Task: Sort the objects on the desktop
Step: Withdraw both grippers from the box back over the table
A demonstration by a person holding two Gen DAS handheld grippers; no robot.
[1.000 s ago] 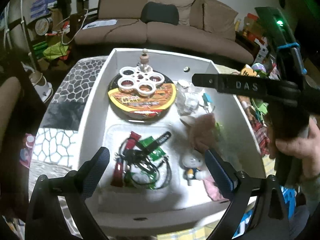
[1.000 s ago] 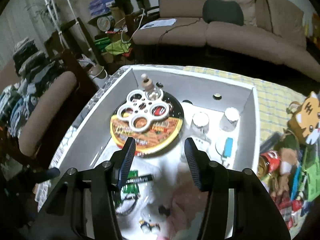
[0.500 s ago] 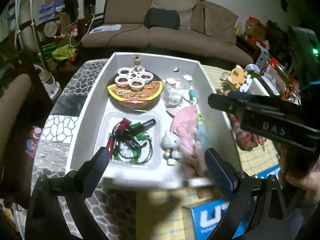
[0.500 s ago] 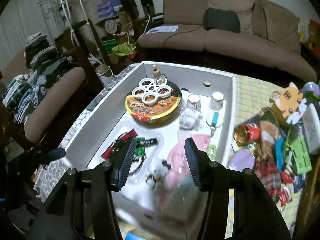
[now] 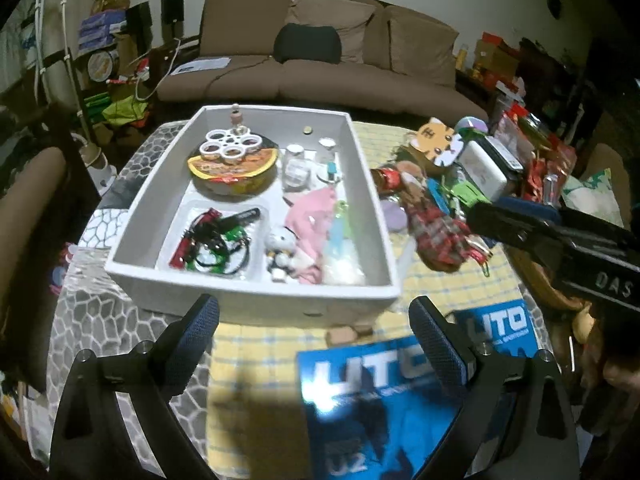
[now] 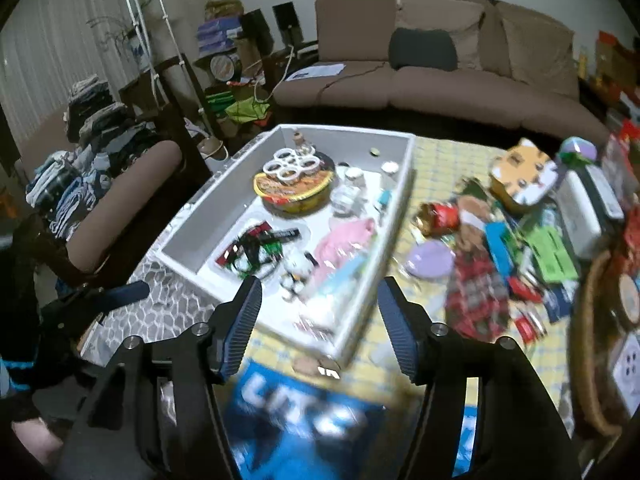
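A white box (image 5: 248,304) on the table holds a noodle bowl (image 5: 232,172) with a white ring tray (image 5: 230,146) on it, a tangle of cables (image 5: 216,236), a small cat figure (image 5: 280,240) and a pink pouch (image 5: 316,216). My left gripper (image 5: 314,316) hangs open and empty in front of the box's near wall. My right gripper (image 6: 319,292) is over the box's near right corner (image 6: 360,304); its jaws are opening with nothing between them. Its black body (image 5: 560,240) crosses the right of the left wrist view.
Right of the box lies a loose pile: a tiger pouch (image 5: 438,140), a plaid item (image 5: 436,232), a purple disc (image 5: 394,216), a white case (image 5: 484,172). A blue printed box (image 5: 380,384) lies near me. A wicker basket (image 6: 588,340) stands far right; a sofa (image 5: 304,76) is behind.
Both grippers have drawn back from over the box and risen, so the box now sits farther off. The blue printed box has come into view. The right jaws stand wider.
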